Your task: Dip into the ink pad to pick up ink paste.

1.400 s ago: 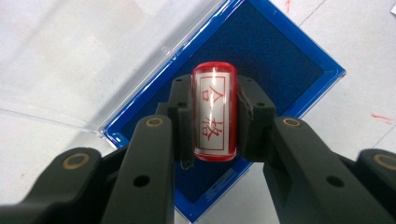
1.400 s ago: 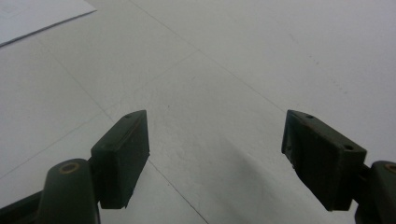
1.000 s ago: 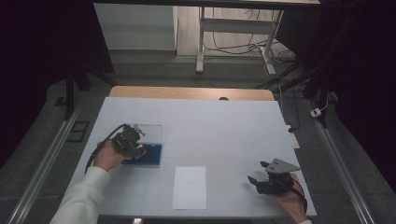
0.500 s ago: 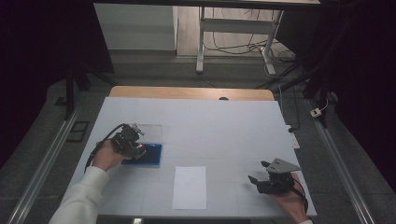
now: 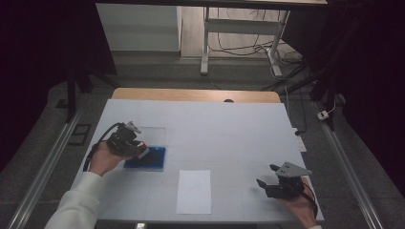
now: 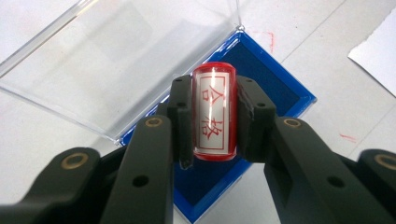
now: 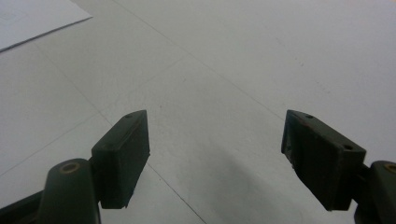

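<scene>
A red cylindrical stamp [image 6: 213, 112] with a white label of red characters is clamped between the jaws of my left gripper [image 6: 214, 116]. It hangs over a blue ink pad box [image 6: 264, 79] whose clear lid [image 6: 121, 51] lies folded open behind it. In the high view the left gripper [image 5: 143, 151] is at the left edge of the blue ink pad box [image 5: 152, 160], left of the table's middle. A white sheet of paper [image 5: 194, 191] lies near the front edge. My right gripper [image 5: 266, 177] rests open at the front right, nothing between its jaws [image 7: 215, 158].
The white table [image 5: 219, 133] has a wooden strip along its far edge [image 5: 196, 95]. A corner of the paper [image 7: 32, 18] lies at the right gripper view's upper left. Beyond the table are metal frame legs and cables on the floor [image 5: 239, 47].
The left gripper with the stamp has shifted slightly over the ink pad. The right gripper has stayed in place.
</scene>
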Demonstrator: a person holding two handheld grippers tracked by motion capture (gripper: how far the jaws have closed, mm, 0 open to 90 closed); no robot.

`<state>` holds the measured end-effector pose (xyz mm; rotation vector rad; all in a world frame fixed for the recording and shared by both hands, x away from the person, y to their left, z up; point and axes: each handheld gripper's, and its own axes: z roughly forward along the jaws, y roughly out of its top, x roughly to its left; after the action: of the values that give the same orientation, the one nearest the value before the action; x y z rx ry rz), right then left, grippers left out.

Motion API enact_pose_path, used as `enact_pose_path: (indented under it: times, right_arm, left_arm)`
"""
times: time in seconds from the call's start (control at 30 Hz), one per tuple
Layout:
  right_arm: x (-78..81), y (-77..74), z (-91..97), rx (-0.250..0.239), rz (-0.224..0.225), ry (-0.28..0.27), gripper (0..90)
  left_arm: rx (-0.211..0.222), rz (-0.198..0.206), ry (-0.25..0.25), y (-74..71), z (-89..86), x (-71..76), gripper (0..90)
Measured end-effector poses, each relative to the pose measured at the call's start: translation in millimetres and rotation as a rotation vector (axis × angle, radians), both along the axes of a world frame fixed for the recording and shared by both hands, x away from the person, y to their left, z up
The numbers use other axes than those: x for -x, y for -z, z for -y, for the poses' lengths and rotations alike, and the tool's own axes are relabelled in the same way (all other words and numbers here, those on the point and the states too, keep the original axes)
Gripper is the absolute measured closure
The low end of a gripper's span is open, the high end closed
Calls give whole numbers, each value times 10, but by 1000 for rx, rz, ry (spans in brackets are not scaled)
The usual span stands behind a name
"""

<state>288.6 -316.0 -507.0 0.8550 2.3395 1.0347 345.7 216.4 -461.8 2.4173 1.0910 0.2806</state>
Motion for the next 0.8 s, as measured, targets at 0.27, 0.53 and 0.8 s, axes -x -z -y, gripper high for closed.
enact_pose_path:
  times: [0.27, 0.53, 0.8]
  right_arm:
    - [-1, 8, -4, 2, -1, 0, 231]
    - [-5, 23, -3, -1, -7, -4, 231]
    - [1, 25, -7, -6, -10, -4, 231]
  left_arm:
    - [46, 33, 18, -58, -25, 93, 699]
    - [119, 69, 22, -127, -86, 198, 699]
    - [163, 95, 3, -162, -132, 272, 699]
